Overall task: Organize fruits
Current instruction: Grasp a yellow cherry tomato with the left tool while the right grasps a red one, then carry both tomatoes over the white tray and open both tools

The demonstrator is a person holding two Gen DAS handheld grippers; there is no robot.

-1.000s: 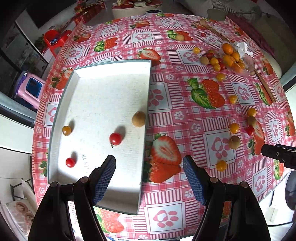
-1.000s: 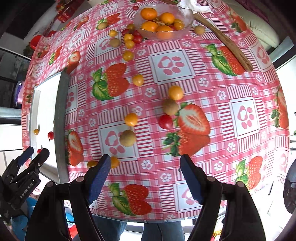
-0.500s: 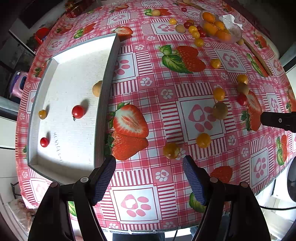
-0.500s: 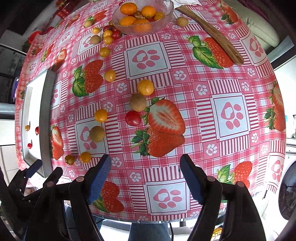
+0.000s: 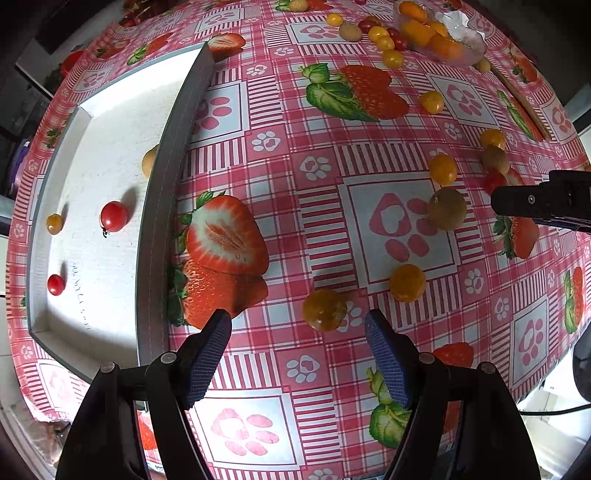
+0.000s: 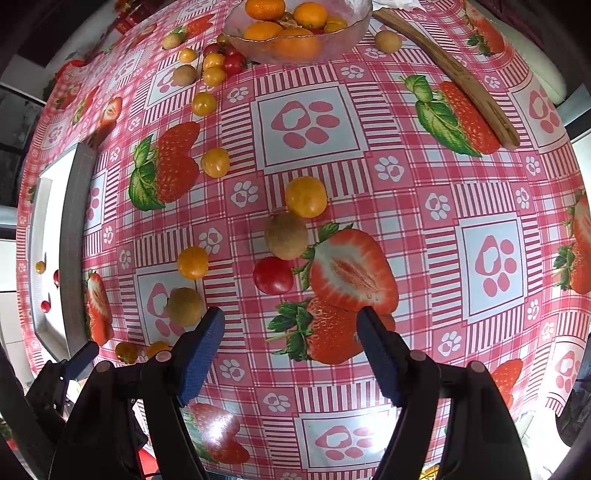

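Left wrist view: checked strawberry-print tablecloth (image 5: 317, 155) fills more of the frame than a second ago, white tray (image 5: 162, 155) slid off to the left edge, loose fruit now straight ahead. Reads as both hands gone down and across from tray to scattered pile, next pick-up about to start

Tray contents unchanged: tan round fruit (image 5: 149, 161) against the right wall, red cherry tomato (image 5: 113, 216), small yellow one (image 5: 54, 223), small red one (image 5: 55, 284). Four sorted, most still outside

Glass bowl of oranges (image 6: 295, 35) at far side, more small fruit clustered just beside it

Left gripper (image 5: 297, 328) released, nothing between the pads; dull yellow tomato (image 5: 324, 309) lying just ahead of the gap, toward the right pad, orange-yellow one (image 5: 407, 283) near it. Likely target, not yet straddled

Right gripper (image 6: 290, 325) closing slightly, jaws wide apart, nothing between them; red tomato (image 6: 273, 275) just ahead of the gap, brown-green round fruit (image 6: 286, 235) touching it behind, yellow tomato (image 6: 306, 196) beyond that

Risk: round fruit rolling on slick cloth if nudged by a pad
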